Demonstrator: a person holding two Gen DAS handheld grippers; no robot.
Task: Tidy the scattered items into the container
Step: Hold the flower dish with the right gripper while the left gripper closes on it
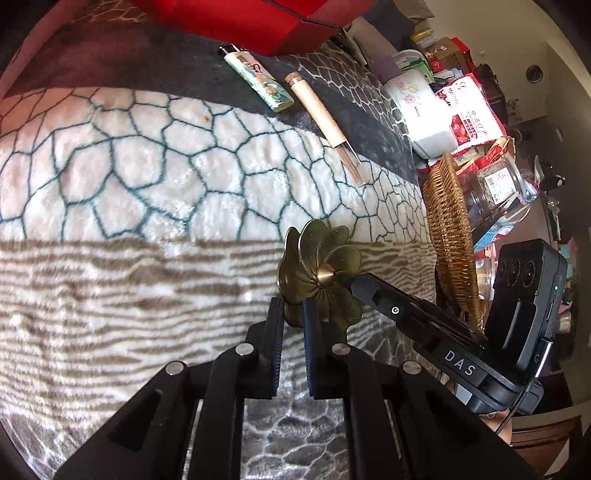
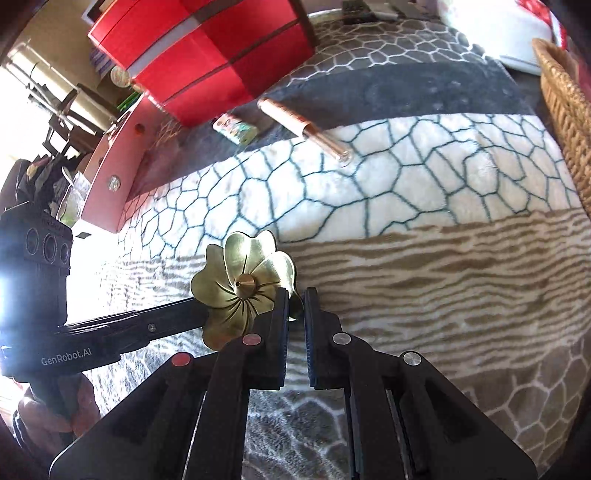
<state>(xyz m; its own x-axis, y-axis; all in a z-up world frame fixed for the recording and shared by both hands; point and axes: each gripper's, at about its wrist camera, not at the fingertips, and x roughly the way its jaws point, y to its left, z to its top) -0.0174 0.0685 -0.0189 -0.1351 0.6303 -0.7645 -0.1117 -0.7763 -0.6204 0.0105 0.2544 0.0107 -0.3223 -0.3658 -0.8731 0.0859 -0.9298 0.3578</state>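
Brass flower incense holder is up off the blanket, pinched on its petal edges by both my grippers at once. Left gripper clamps the lower petals; my right gripper clamps the opposite edge, coming in from the side. Disc stands roughly on edge; its center cone points back toward the cameras and a bit up. It has no real long axis, being round and lobed.

Beyond it, on the dark band of the blanket, the incense tube lies flat, cork end toward the red box, clear end toward me. The lighter lies just beside it, roughly parallel, not touching. The wicker basket sits at the blanket's right edge, near the holder. Behind it is shelf clutter, too jumbled to call.
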